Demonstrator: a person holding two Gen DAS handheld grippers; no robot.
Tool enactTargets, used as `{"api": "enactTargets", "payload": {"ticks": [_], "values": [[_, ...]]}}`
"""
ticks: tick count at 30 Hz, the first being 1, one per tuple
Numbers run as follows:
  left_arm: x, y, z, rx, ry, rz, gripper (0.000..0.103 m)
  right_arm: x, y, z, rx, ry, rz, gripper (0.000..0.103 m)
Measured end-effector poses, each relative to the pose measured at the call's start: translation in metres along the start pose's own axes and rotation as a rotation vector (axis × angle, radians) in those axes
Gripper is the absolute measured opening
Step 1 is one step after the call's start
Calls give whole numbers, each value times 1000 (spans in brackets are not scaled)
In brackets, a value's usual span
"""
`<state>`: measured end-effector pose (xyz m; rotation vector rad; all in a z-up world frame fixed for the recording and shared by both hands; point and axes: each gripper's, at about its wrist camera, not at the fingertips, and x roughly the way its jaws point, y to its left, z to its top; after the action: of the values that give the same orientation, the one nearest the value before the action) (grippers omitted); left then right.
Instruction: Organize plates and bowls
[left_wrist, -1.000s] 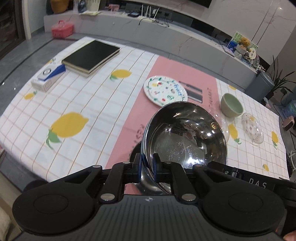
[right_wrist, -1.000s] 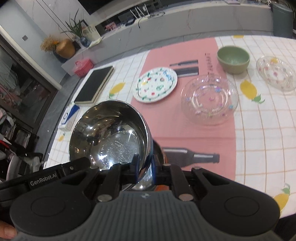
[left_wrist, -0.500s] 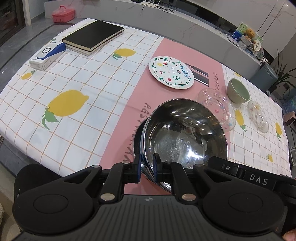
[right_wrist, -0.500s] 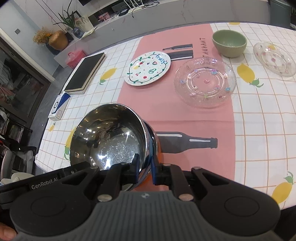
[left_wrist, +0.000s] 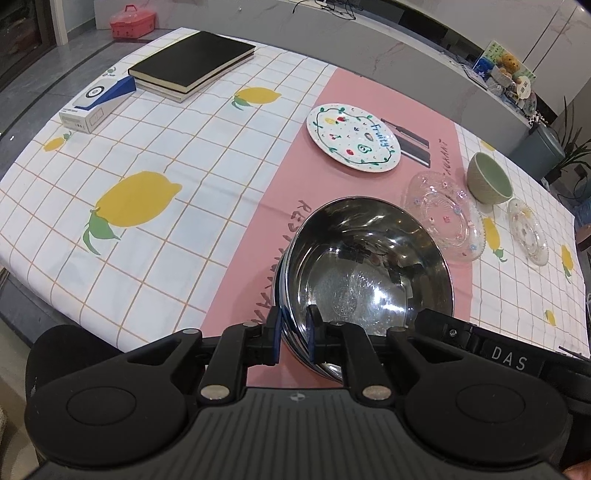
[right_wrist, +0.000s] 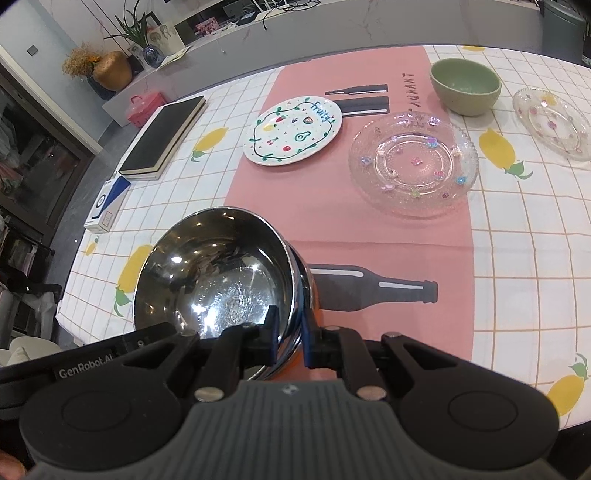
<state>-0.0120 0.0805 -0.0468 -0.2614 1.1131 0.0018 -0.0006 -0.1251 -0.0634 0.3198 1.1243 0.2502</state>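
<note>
The stacked black books (left_wrist: 192, 66) and the white-and-blue box (left_wrist: 94, 107) lie at the desk's (left_wrist: 155, 147) left edge, with bare cloth beside them. The left gripper (left_wrist: 294, 338) and right gripper (right_wrist: 289, 338) each pinch opposite rims of the steel bowl (left_wrist: 369, 273) near the front edge. Beyond lie the fruit-painted plate (right_wrist: 293, 129), large glass plate (right_wrist: 413, 162), green bowl (right_wrist: 465, 85) and small glass plate (right_wrist: 552, 122).

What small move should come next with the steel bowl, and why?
Probably keep lowering the steel bowl to the pink runner before releasing: both tongs, left and right, clamp opposite rims, and the cloth below looks free.
</note>
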Motion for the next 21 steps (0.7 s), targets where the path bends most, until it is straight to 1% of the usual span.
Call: {"api": "enactTargets", "payload": {"ticks": [3, 9, 10, 13, 15, 19, 21], "values": [[3, 2, 0, -10, 6, -4, 18, 3, -1, 1, 0, 0, -3, 13], [2, 4, 0, -25, -11, -12, 18, 4, -3, 1, 6, -1, -3, 14], [0, 4, 0, -26, -24, -11, 18, 4, -3, 1, 6, -2, -2, 15], [-7, 3, 2, -18, -61, 10, 21, -1, -3, 1, 4, -15, -1, 25], [-12, 2, 4, -10, -85, 14, 24, -4, -3, 2, 2, -22, 2, 26], [-25, -5, 8, 26, -134, 11, 25, -15, -5, 3, -2, -52, -1, 27], [-31, -10, 9, 53, -156, -2, 26, -23, -7, 4, -8, -76, -9, 27]]}}
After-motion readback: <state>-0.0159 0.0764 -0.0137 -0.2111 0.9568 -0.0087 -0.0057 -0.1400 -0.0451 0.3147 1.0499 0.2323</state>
